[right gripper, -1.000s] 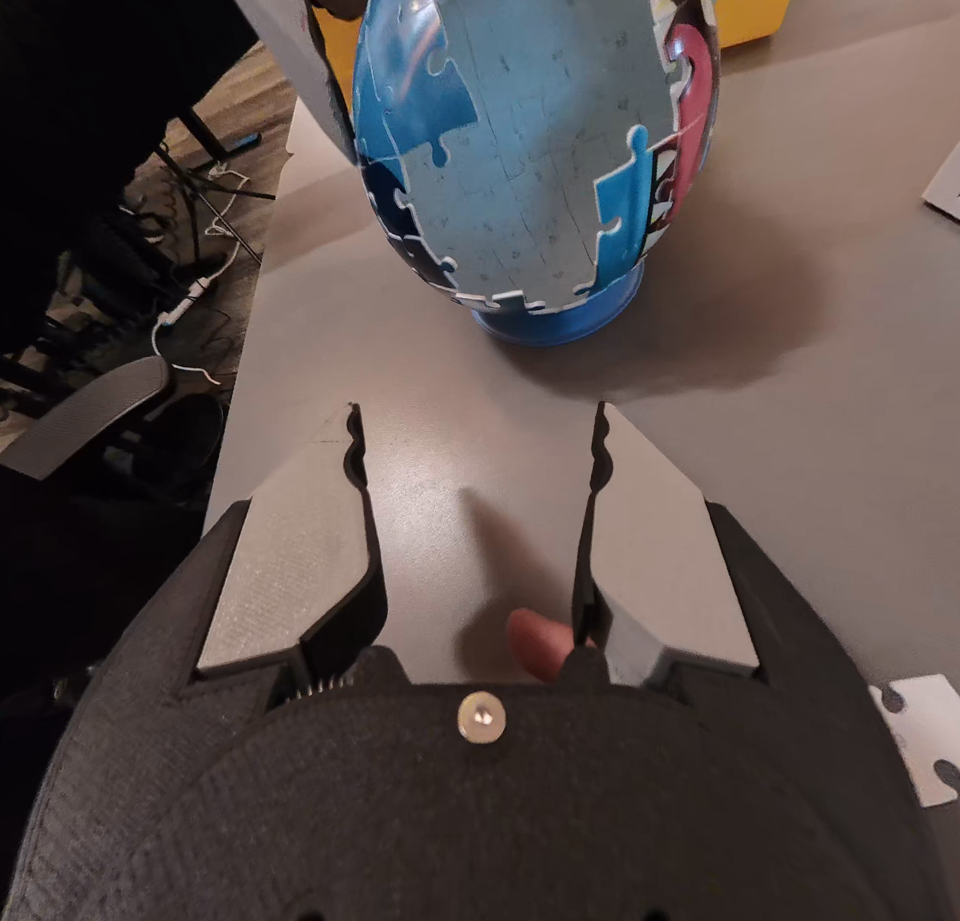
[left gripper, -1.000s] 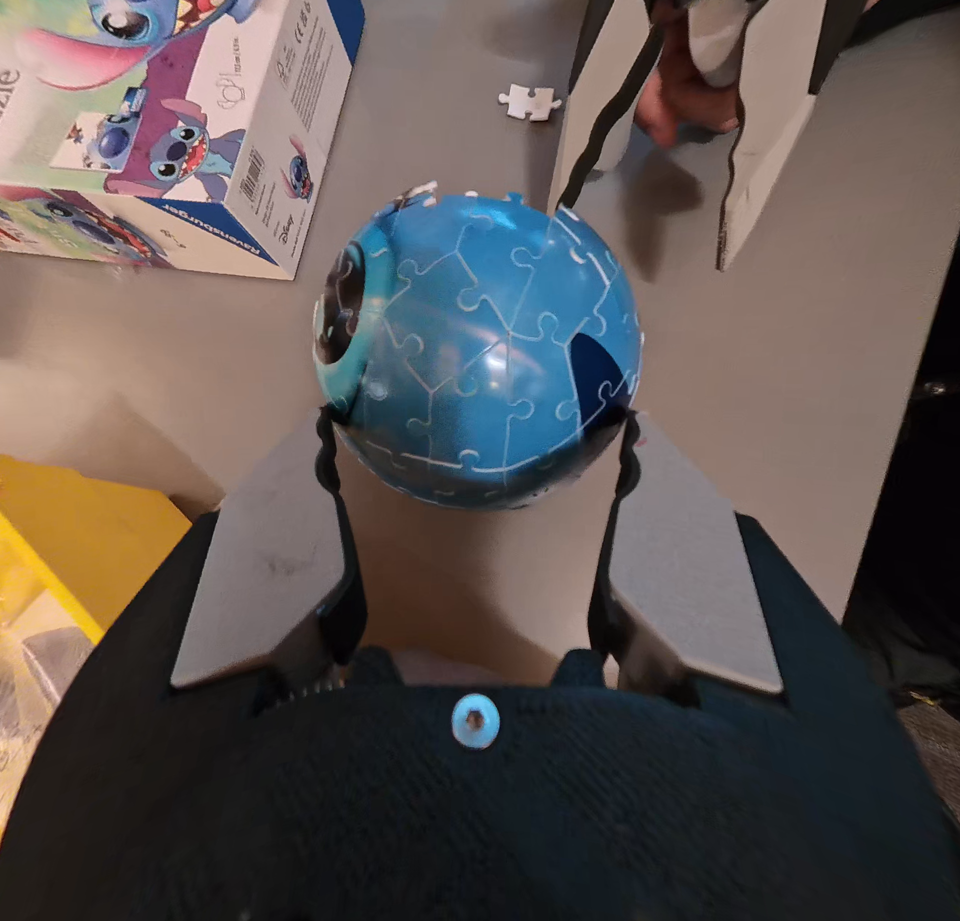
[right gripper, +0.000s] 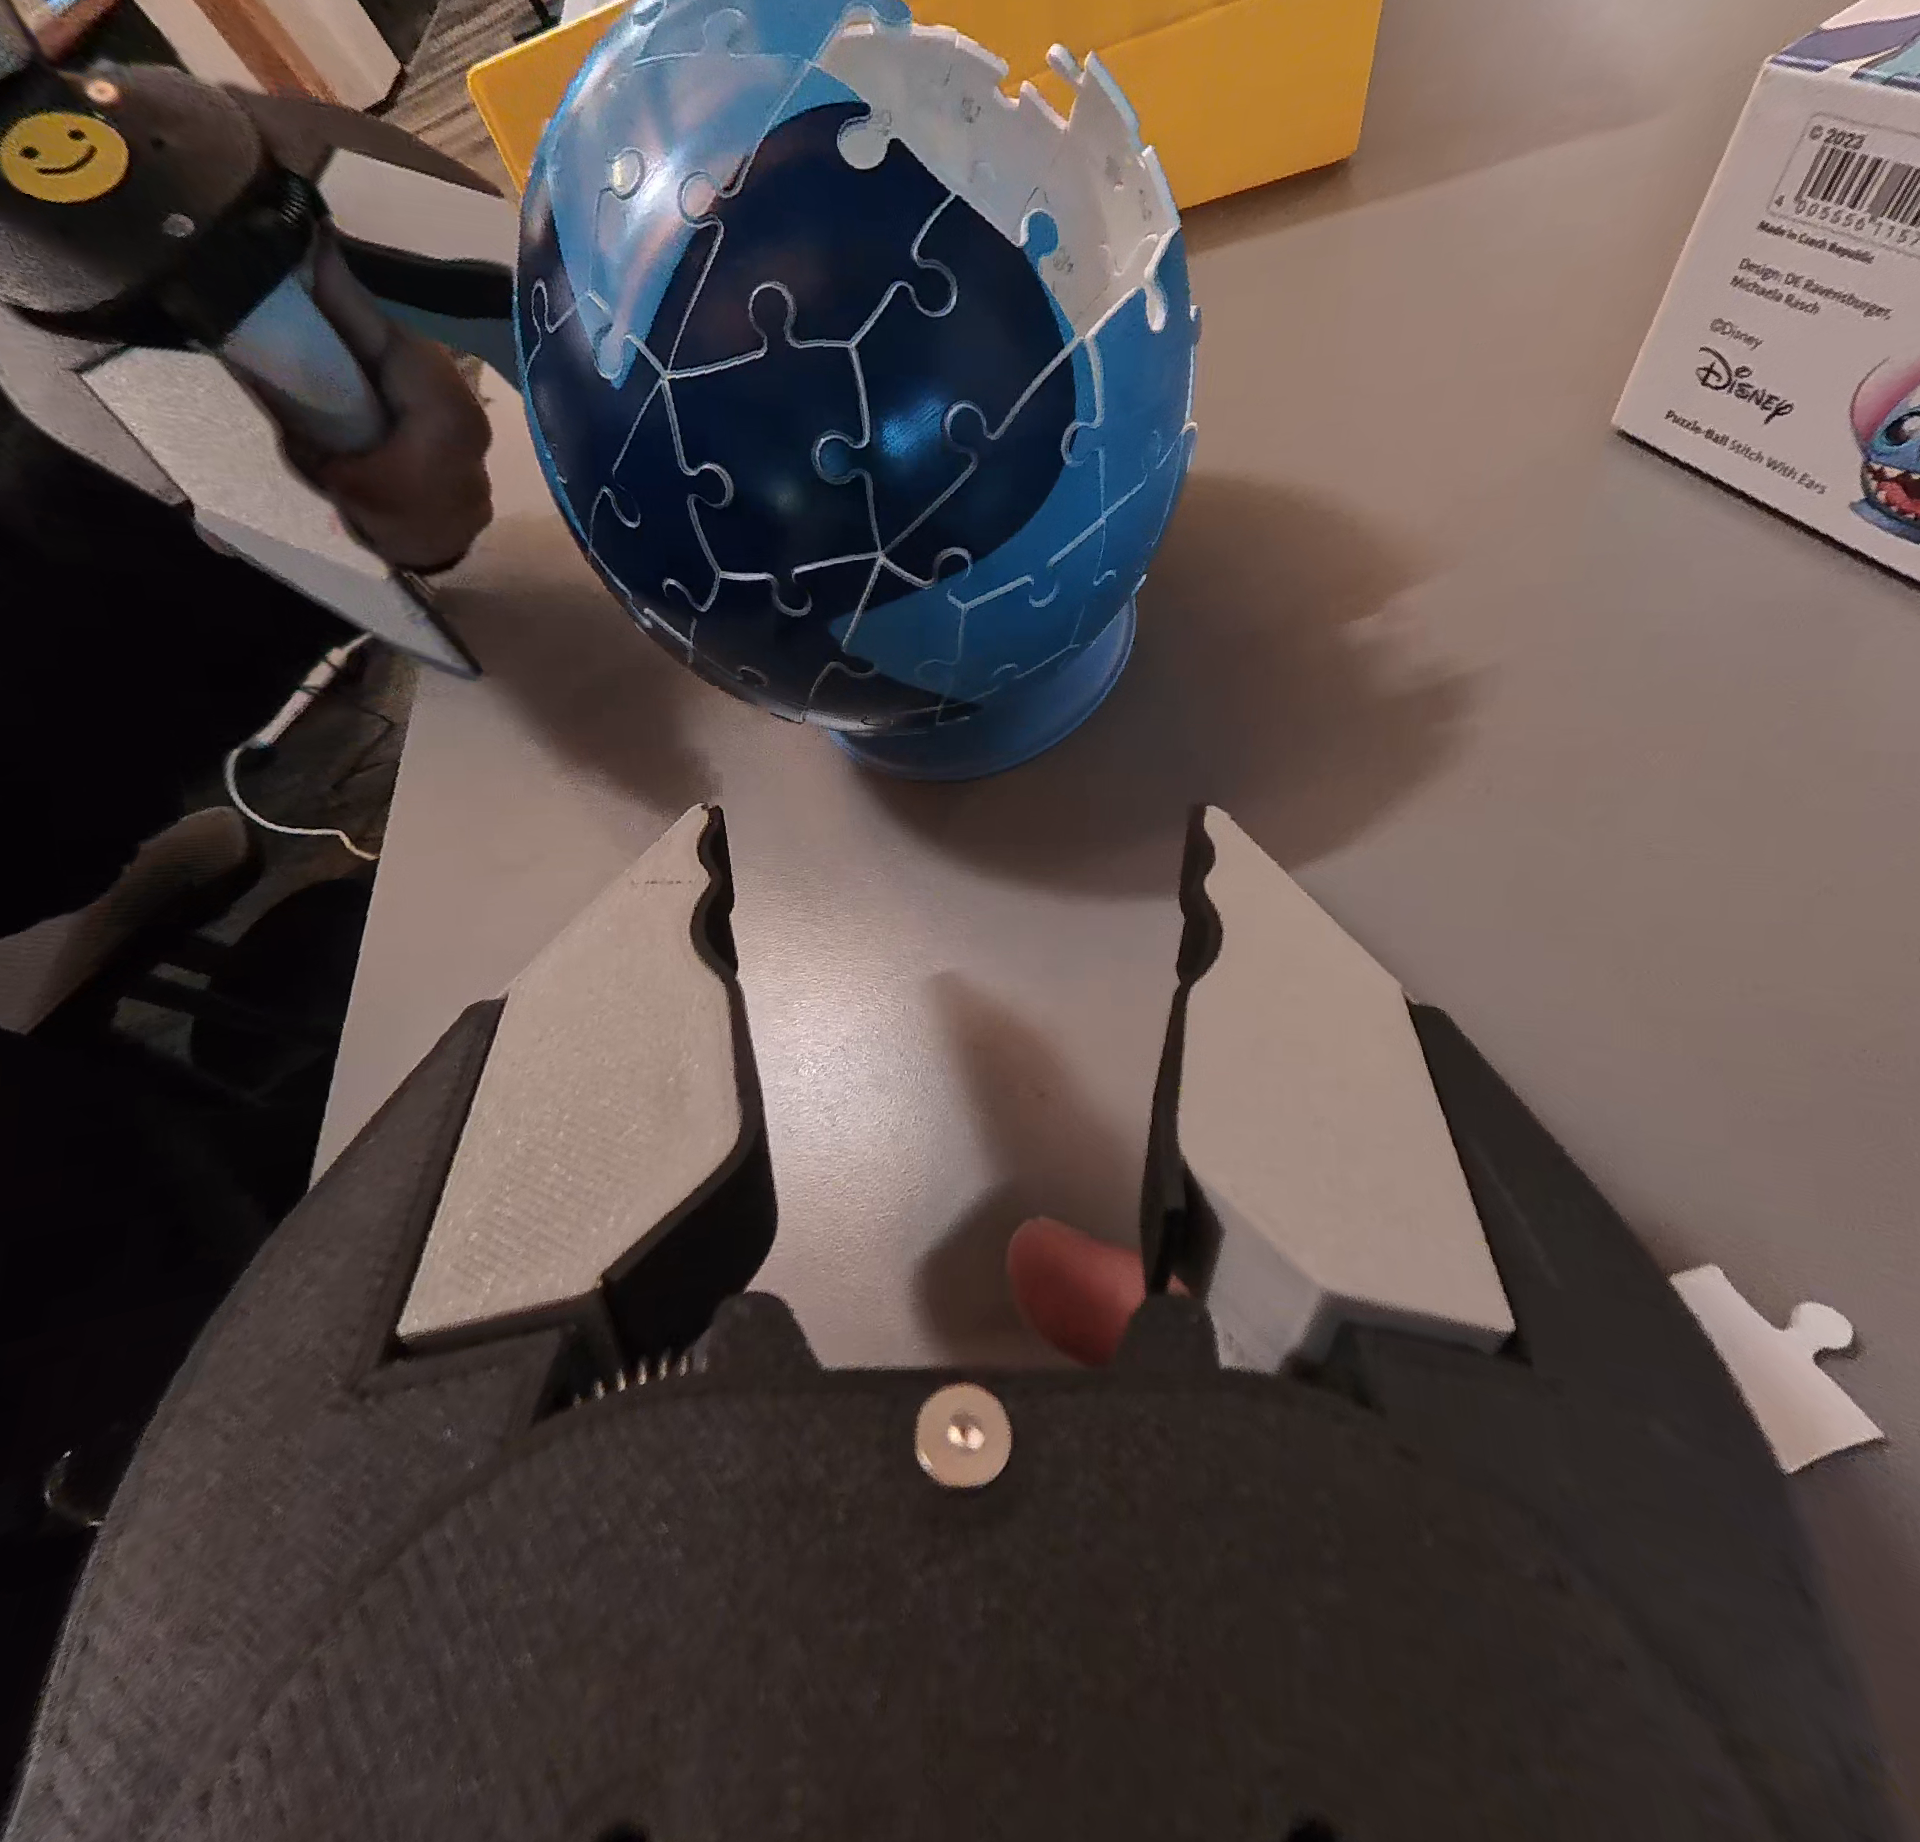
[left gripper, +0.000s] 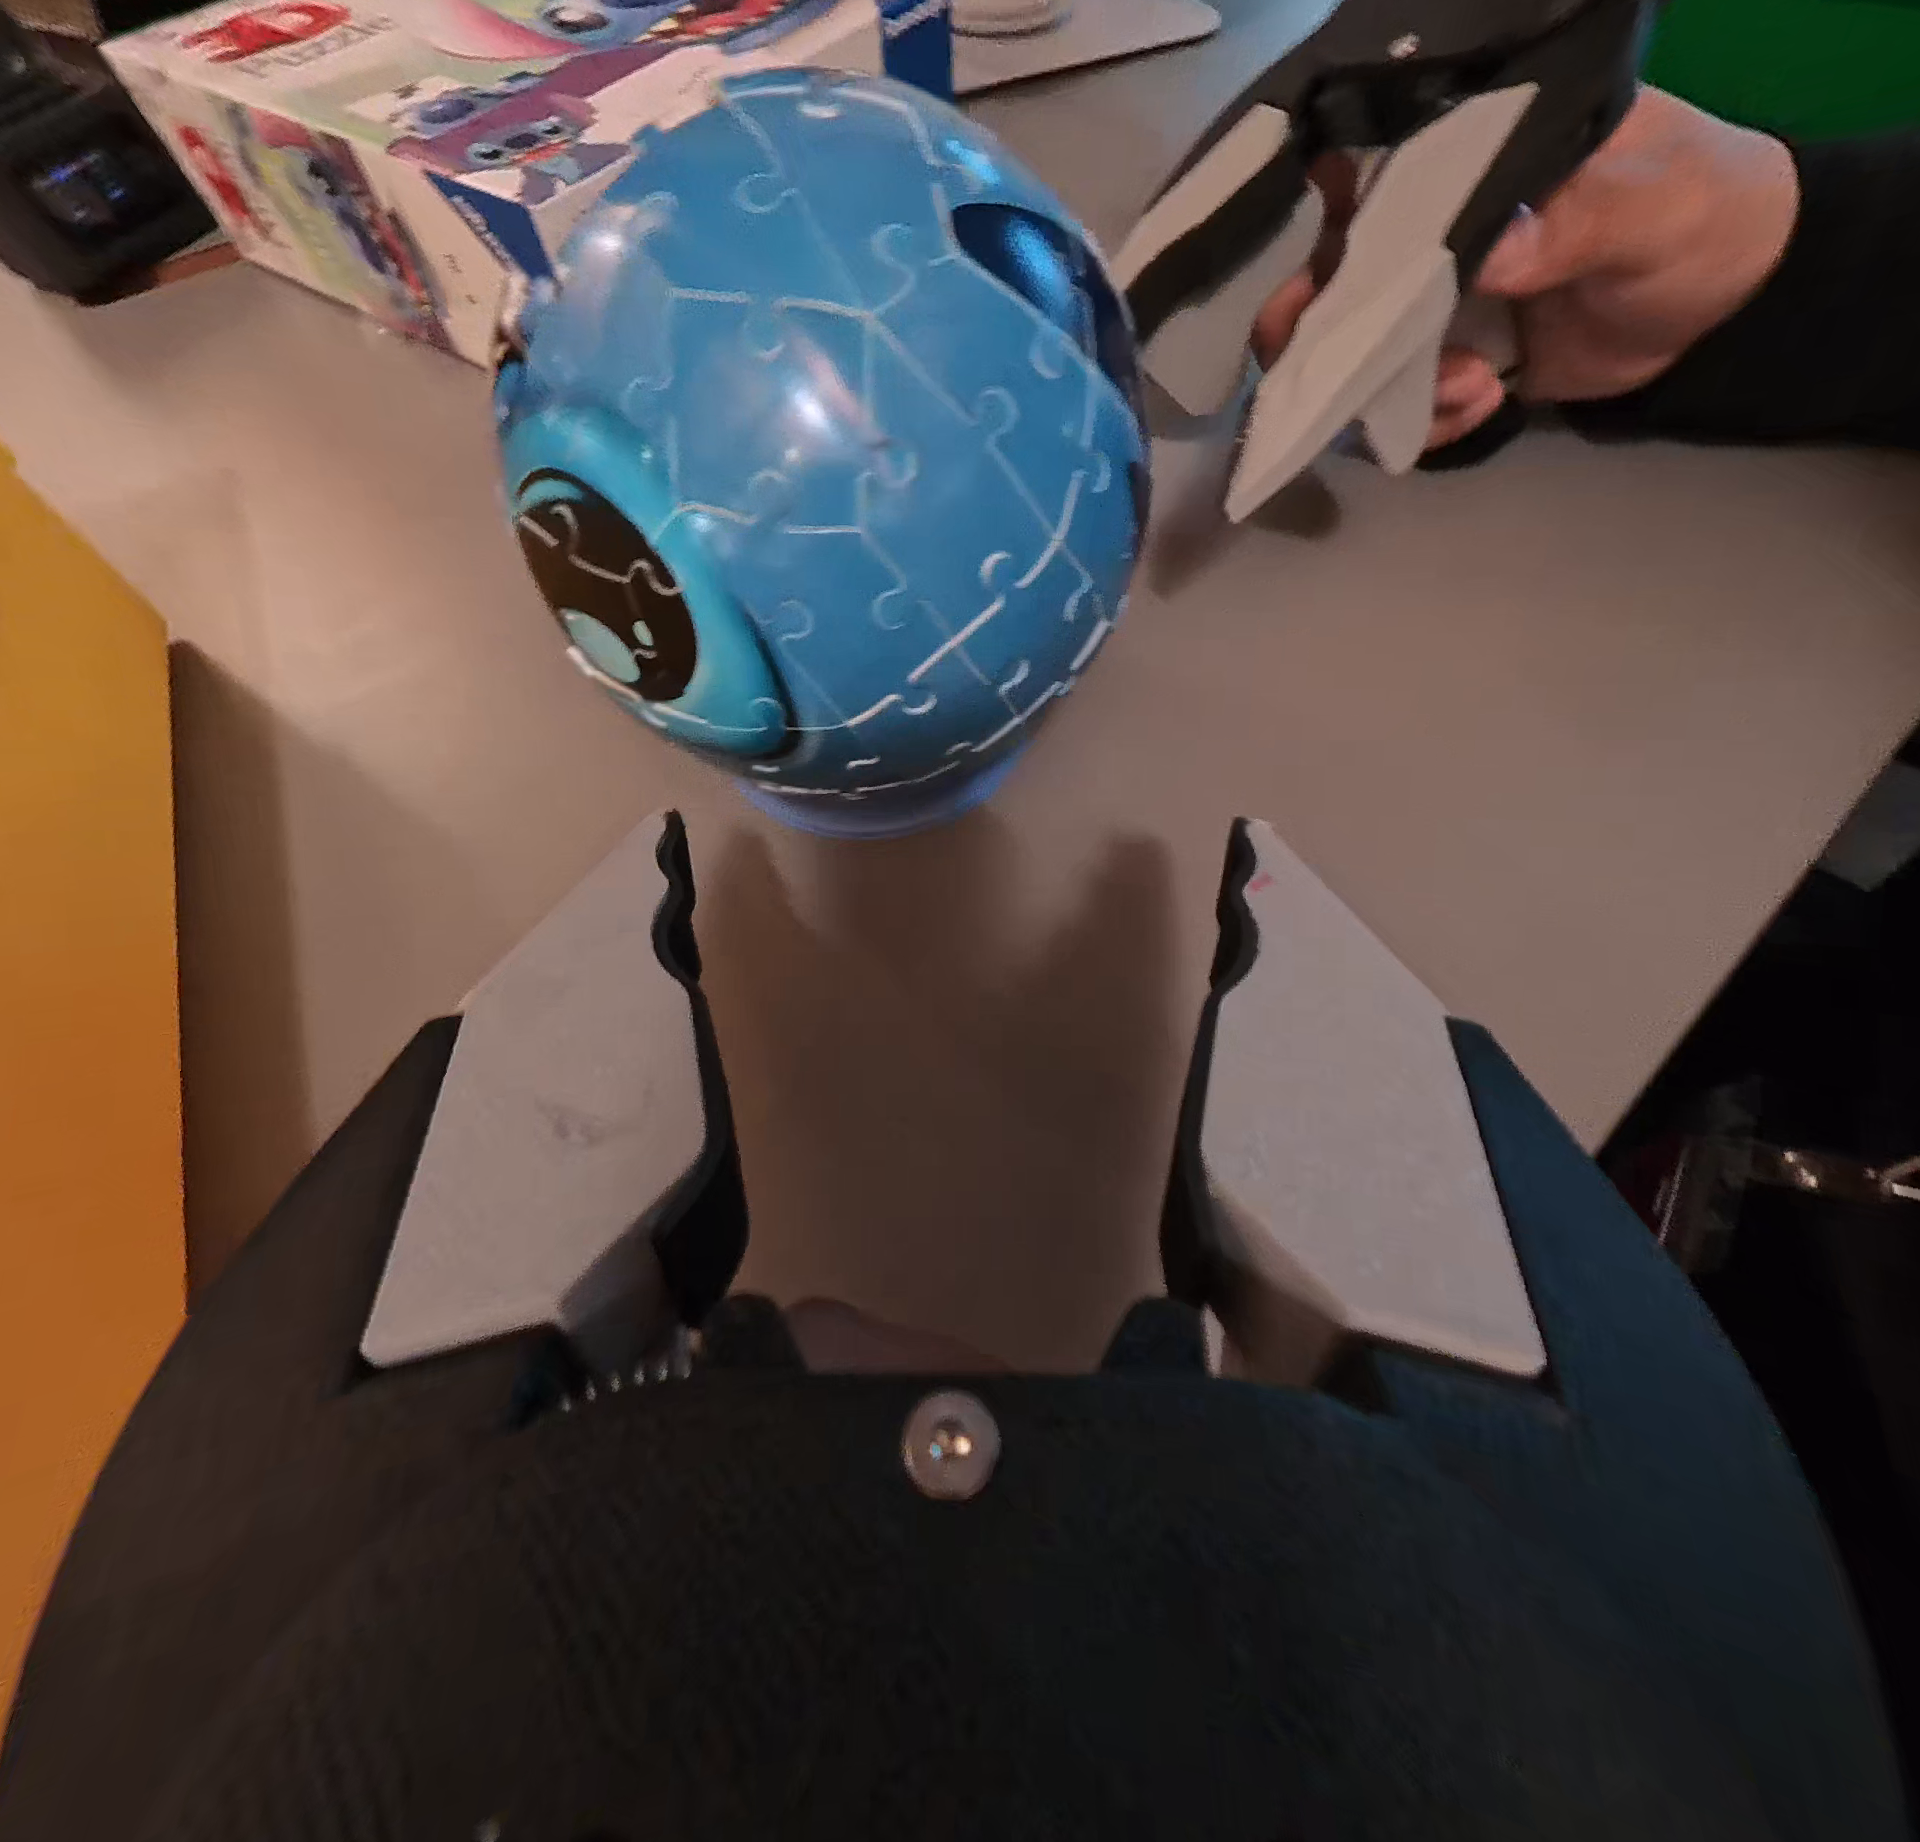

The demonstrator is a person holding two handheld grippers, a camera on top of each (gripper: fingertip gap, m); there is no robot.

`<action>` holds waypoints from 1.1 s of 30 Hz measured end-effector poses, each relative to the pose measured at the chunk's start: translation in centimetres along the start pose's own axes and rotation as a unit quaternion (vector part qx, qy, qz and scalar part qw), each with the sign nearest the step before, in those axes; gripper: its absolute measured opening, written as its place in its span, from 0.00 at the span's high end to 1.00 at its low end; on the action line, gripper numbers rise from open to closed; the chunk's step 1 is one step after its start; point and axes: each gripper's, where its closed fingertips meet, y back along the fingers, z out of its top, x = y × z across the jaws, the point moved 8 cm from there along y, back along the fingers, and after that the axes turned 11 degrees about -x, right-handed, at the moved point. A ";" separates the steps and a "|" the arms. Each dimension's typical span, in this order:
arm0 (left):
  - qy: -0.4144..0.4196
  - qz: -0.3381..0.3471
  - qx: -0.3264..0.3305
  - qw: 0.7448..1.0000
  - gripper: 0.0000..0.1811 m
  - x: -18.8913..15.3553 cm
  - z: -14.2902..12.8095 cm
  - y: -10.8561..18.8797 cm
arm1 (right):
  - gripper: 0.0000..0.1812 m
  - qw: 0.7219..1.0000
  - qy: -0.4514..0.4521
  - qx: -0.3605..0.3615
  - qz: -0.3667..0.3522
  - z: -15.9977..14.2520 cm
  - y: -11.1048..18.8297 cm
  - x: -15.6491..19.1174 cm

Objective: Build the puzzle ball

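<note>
Nearest in the left wrist view, the left gripper (left gripper: pixel 951 836) is seen with its jaws spread wide and nothing between them, held just short of the puzzle ball (left gripper: pixel 831 442). In the right wrist view the right gripper (right gripper: pixel 951 847) is likewise spread and empty. A loose white puzzle piece (right gripper: pixel 1766 1377) is seen lying on the grey table (right gripper: pixel 1455 857) just beside its right finger.

Beyond both sets of fingertips the ball is found, seated on a round blue stand (right gripper: pixel 997 722) and leaning to one side. A jagged unfinished rim is left at its top, where the white undersides of pieces are exposed. Farther off, the puzzle box (left gripper: pixel 416 130) is seen behind the ball, and a yellow bin (right gripper: pixel 1143 57) at the table's far side.

The main risk is judged to lie in the ball being unheld. If a piece is pressed into the open rim without support, the shell could be rolled off its stand or the edge pieces popped loose. The loose piece could also be nudged off the table by the right gripper.
</note>
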 end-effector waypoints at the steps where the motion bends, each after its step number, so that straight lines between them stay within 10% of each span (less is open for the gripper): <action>1: 0.011 0.007 -0.004 1.000 0.45 0.2 -0.1 -0.1 | 0.53 1.000 0.004 -0.003 -0.002 0.0 0.0 0.0; 18: 0.046 -0.055 -0.001 0.997 0.51 1.2 -1.6 0.3 | 0.56 0.958 0.206 -0.134 -0.151 3.5 6.1 -0.9; 24: 0.072 -0.061 -0.106 0.990 0.63 2.2 -0.4 1.6 | 0.60 0.963 0.188 -0.044 -0.187 0.7 11.0 -5.6; 33: 0.094 -0.071 -0.139 0.983 0.68 2.7 -0.1 2.0 | 0.61 0.960 0.186 -0.007 -0.212 -0.4 8.1 -6.7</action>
